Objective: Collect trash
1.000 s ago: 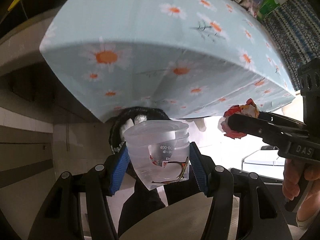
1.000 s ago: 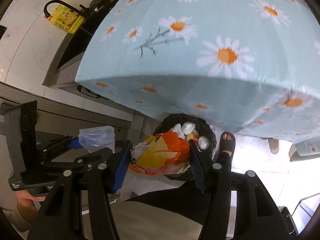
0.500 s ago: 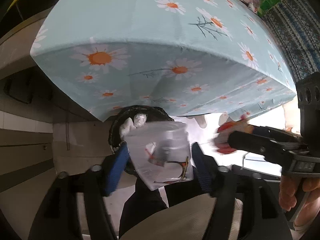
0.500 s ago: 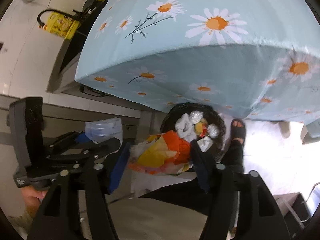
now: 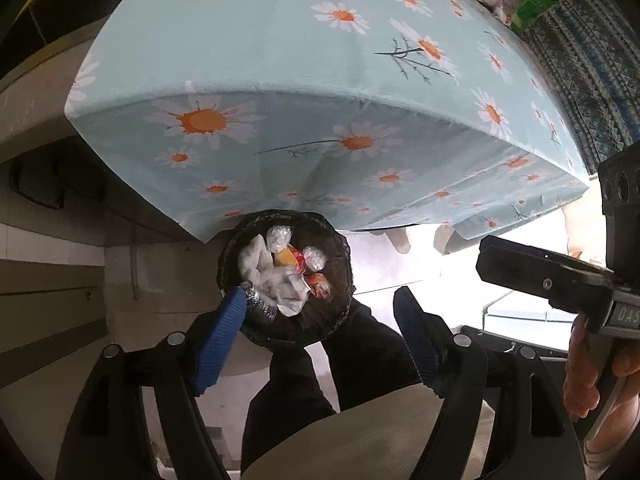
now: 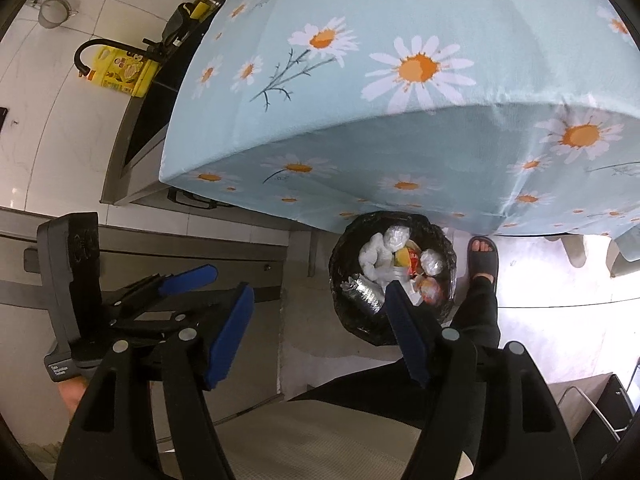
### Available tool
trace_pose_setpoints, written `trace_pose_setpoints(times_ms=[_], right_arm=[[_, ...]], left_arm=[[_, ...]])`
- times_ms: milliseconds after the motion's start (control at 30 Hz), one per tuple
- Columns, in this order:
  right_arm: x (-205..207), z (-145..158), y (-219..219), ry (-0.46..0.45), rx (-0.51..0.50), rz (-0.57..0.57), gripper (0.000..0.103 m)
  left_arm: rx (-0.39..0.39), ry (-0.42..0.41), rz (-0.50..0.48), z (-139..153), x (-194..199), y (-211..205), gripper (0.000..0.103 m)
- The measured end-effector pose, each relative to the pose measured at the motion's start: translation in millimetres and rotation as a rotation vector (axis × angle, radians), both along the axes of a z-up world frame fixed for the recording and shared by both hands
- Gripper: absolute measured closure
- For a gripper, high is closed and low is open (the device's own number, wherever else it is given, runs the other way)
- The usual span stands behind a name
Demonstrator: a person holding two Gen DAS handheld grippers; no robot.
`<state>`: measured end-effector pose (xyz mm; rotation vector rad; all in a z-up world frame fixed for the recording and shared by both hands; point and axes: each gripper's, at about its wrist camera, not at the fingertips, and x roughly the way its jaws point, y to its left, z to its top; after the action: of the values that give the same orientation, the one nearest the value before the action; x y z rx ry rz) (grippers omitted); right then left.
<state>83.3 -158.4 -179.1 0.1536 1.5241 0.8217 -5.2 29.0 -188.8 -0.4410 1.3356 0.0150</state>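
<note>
Both loads now lie in the bin [image 5: 344,280]; jaws spread empty.

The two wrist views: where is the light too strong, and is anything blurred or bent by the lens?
Left wrist view: the floor right of the trash bin is washed out white; the tablecloth edge bows from the fisheye; the picture is sharp. Right wrist view: the floor beside the sandalled foot is blown out; the tablecloth edge curves; the trash reads clearly.
</note>
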Motion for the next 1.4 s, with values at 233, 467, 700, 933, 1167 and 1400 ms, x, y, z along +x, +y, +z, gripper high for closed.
trace_pose_setpoints(times_ms=[233,467,700,933,1167,1400], right_arm=[[-4,26,-4,-0.058,-0.005,-0.015,0.035],[-1,53,-11,-0.121,-0.017,-0.017,0.033],[-5,84,-27,-0.272,-0.057,0.021,0.028],[-4,114,-56,-0.356,-0.023,0.023,0.026],[-8,151,-91,-0.465,0.023,0.005,0.012],[-17,182,-123,-0.555,0.081,0.005,0.005]], left_arm=[[0.025,-0.030,-0.025,19,-6,2,0.029],[0.059,-0.083,-0.040,48,-10,0,0.029],[0.100,-0.129,-0.001,74,-10,-1,0.029],[0.178,-0.156,0.004,109,-15,-25,0.023],[0.252,-0.246,0.030,157,-31,-62,0.007],[0.298,-0.329,0.055,190,-50,-94,0.007]])
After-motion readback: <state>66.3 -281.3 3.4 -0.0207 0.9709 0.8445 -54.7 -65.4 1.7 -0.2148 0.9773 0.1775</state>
